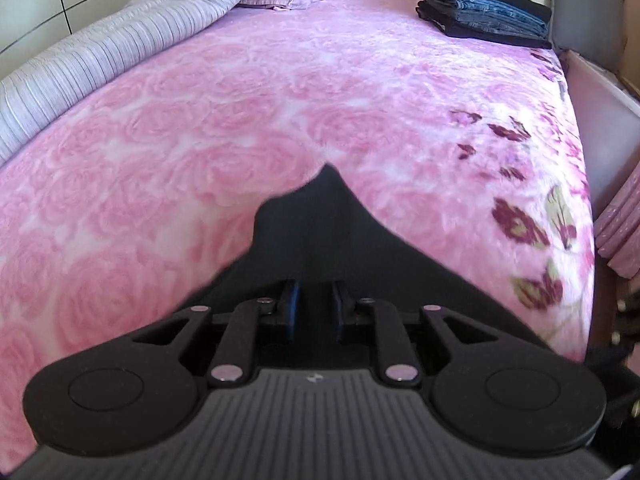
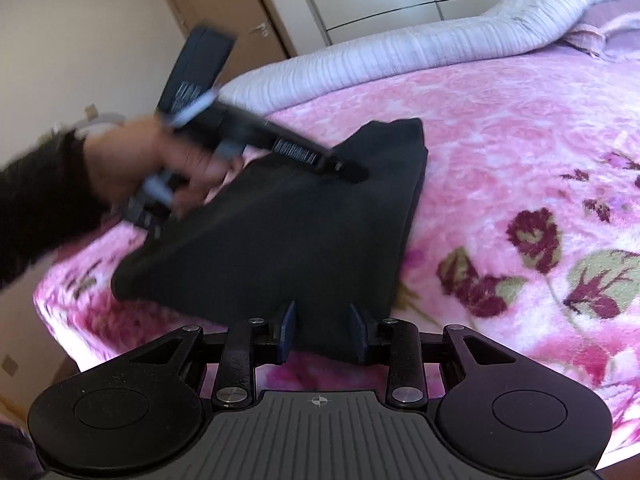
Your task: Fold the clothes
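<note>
**Black garment, part-folded, held at two edges**

Black cloth [image 2: 280,232] lies at centre frame on the pink floral blanket [image 2: 500,120], soft and limp (likely light, will sag if lifted by one corner). Left gripper [image 1: 314,300] is clamped on its edge. Right gripper [image 2: 322,328] stands with fingers parted around the lower hem. Best hold: opposite corners, along the fold. Folded stack [image 1: 486,8] sits upper right.
</note>
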A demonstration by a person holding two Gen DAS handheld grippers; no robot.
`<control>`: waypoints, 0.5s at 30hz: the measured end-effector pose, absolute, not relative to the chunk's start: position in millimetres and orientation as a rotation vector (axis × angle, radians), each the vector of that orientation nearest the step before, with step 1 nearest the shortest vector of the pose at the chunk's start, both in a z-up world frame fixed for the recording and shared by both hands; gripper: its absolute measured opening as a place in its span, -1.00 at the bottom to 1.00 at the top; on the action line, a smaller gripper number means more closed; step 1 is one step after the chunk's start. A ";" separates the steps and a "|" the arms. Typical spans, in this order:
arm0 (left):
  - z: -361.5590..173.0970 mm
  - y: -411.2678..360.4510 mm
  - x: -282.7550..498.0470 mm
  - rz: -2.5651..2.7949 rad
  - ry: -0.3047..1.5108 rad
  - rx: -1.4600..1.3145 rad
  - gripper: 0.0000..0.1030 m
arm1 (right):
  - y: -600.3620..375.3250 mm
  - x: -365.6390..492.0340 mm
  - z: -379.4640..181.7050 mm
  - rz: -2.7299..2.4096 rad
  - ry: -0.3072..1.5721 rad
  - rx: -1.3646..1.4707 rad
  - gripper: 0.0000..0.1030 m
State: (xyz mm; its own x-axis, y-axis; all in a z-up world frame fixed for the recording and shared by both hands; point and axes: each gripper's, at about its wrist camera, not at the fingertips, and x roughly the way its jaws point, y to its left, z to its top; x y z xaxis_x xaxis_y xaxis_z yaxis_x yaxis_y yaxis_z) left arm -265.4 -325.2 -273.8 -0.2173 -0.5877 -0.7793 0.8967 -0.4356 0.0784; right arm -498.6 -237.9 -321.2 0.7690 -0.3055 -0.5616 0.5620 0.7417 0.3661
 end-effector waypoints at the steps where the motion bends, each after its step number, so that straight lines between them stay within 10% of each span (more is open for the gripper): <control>1: -270.1 -327.6 -268.7 -1.830 0.467 0.944 -0.72 | -235.4 -498.5 -321.7 -0.492 0.510 0.532 -0.36; 15: -265.3 -368.8 -271.1 -1.834 0.442 0.978 -0.77 | -226.5 -495.0 -319.3 -0.502 0.579 0.470 -0.35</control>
